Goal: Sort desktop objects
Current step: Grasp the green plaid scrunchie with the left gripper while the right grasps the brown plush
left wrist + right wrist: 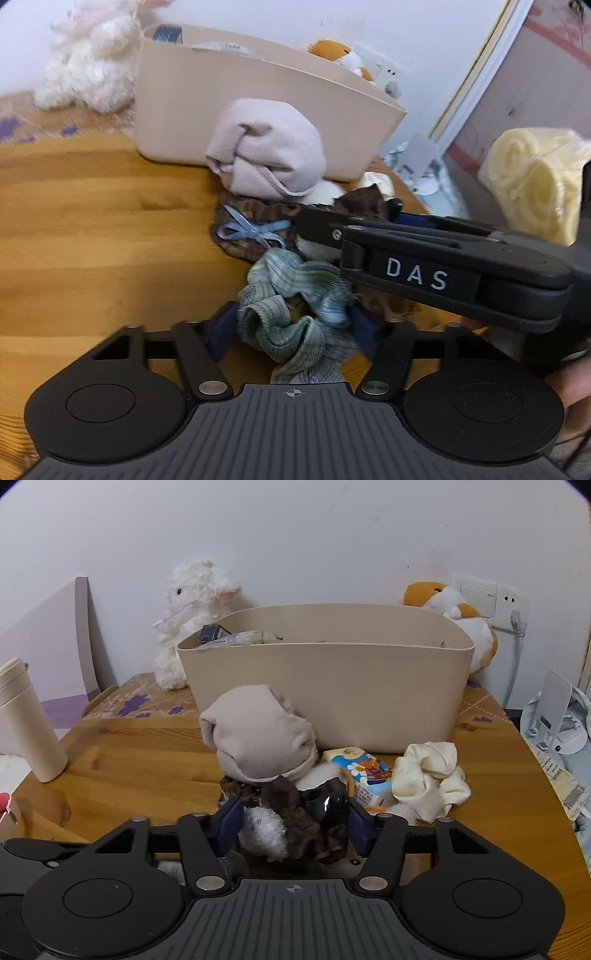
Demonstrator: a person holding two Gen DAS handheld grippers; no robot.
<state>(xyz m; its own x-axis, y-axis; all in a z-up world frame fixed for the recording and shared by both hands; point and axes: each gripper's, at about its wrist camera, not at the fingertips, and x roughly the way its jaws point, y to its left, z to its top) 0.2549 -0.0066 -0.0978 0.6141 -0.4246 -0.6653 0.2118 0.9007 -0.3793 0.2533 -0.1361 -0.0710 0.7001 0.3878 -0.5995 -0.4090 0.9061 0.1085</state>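
A beige bin (258, 107) stands on the wooden table (92, 229) and also shows in the right wrist view (332, 694). A pale pink rolled cloth (266, 151) leans on its front, also seen in the right wrist view (258, 734). My left gripper (291, 328) has its blue pads around a crumpled green-blue sock (295, 306). My right gripper (291, 823) has its pads around a brown and white fluffy bundle (288, 823). The bundle shows a blue ribbon bow (251, 230) in the left wrist view. The right gripper's black body (443, 273) crosses that view.
A cream cloth (428, 775) and a small cartoon carton (365, 771) lie right of the pile. A white lamb toy (192, 620) and an orange plush (454, 613) sit by the wall. A cream tumbler (26, 720) stands at left. Yellow rolled towels (535, 181) are at right.
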